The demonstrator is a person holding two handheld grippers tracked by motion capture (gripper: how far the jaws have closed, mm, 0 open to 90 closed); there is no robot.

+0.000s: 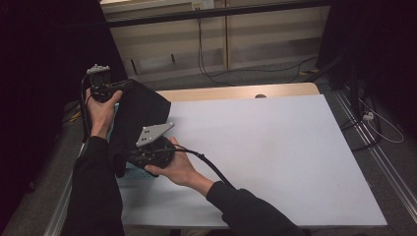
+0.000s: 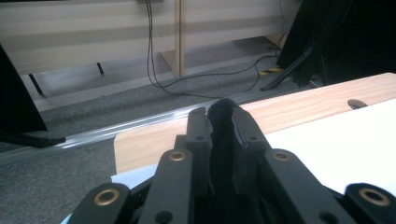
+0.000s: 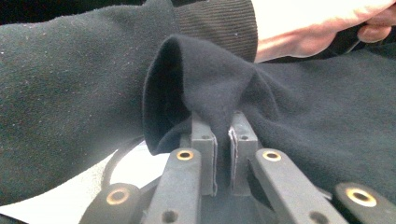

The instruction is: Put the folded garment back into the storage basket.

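While lifted off the white surface, black cloth pinched by 2 claws: left claw clamped on 1 edge, right claw clamped on another fold.

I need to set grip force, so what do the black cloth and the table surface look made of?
The black cloth looks like soft fleece or brushed knit: matte, fuzzy nap with lint specks, folding limply between both pairs of jaws. The table looks covered by a smooth, matte white sheet over light wood-grain board, perhaps laminate.
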